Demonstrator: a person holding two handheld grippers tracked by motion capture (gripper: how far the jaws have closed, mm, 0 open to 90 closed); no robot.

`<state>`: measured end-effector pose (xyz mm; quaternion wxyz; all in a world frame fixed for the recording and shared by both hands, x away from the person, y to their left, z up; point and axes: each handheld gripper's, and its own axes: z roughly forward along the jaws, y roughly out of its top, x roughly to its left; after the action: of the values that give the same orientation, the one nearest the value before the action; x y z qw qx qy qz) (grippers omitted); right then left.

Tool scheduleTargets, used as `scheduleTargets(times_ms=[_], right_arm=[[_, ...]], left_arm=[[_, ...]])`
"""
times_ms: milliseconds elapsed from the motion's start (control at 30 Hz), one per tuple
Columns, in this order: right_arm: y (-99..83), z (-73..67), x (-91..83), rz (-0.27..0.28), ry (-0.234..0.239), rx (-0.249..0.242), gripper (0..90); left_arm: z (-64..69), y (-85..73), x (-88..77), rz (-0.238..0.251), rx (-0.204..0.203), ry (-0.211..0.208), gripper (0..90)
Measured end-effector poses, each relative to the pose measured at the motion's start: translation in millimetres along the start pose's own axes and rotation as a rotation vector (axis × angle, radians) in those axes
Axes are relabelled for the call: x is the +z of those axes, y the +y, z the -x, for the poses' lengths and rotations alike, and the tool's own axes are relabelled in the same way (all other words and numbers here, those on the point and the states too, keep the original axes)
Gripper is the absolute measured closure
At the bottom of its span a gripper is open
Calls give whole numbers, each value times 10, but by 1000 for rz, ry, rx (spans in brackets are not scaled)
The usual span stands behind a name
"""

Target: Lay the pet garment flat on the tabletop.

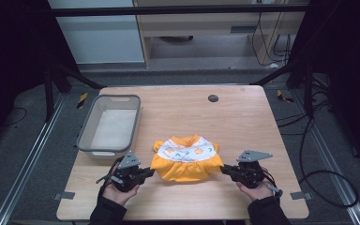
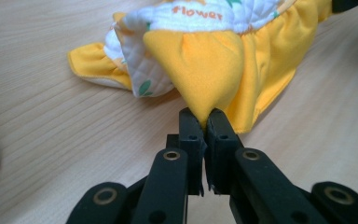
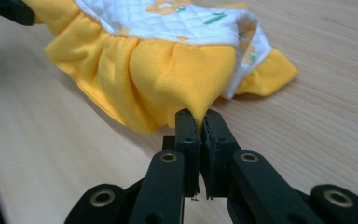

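Observation:
A small dress (image 1: 186,159) with a yellow skirt and a white quilted top printed with flowers lies on the wooden table (image 1: 243,117), skirt toward the person. My left gripper (image 1: 151,171) is shut on the skirt's left corner, where the yellow cloth (image 2: 200,79) is drawn into a point between the jaws. My right gripper (image 1: 224,169) is shut on the skirt's right corner. In the right gripper view the yellow fabric (image 3: 186,79) is pinched into a peak at my right gripper (image 3: 201,120). My left gripper (image 2: 204,120) pinches the same way.
A grey plastic basin (image 1: 108,125) stands at the table's left side, beyond my left hand. A small dark round cap (image 1: 213,98) sits in the tabletop near the far edge. Cables lie on the floor to the right.

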<state>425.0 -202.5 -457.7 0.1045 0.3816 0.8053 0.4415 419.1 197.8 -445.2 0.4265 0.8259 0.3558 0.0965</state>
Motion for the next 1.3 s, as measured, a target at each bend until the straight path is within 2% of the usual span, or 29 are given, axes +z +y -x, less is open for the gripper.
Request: scheduleTargets(times_ms=[33, 67, 133, 167, 200, 267, 300, 367, 433, 467, 567, 700, 1000, 1100, 1300], right_arm=[[0, 0, 0, 0, 0, 0, 859], [-24, -72, -90, 10, 24, -1, 855], [-84, -137, -161, -4, 49, 7, 846], [-126, -155, -177, -19, 58, 8, 840], [-174, -175, -186, -33, 58, 10, 834], [-225, -187, -185, -51, 51, 2, 826], [-274, -198, -175, -78, 50, 10, 818], [-367, -199, -134, -103, 37, 11, 788], [-412, -185, -77, -131, 6, -6, 744], [-412, -184, -64, -134, 1, -3, 723], [-401, -175, -59, -97, -14, -18, 648], [-383, -174, -78, -42, -30, -23, 582], [-307, -122, -84, 45, -69, -2, 458], [-287, -97, -92, 63, -84, 12, 423], [-250, -72, -76, 85, -105, 6, 396]], left_arm=[[0, 0, 0, 0, 0, 0, 862], [23, -15, -35, -3, -4, -17, 862], [104, -128, -70, -53, -13, -37, 861], [104, -128, -70, -53, -13, -37, 860], [160, -232, -62, -88, -23, -53, 859], [185, -274, -50, -105, -16, -52, 844], [225, -322, -28, -122, -6, -35, 844], [252, -352, 8, -131, 16, -11, 772], [257, -364, 42, -131, 29, 24, 638], [246, -368, 50, -118, 39, 36, 601], [232, -362, 23, -72, 33, 49, 462], [231, -332, -38, 1, 25, 64, 353], [238, -281, -108, 67, 18, 71, 300], [243, -260, -133, 84, 19, 77, 290], [234, -214, -165, 113, 8, 73, 281]])
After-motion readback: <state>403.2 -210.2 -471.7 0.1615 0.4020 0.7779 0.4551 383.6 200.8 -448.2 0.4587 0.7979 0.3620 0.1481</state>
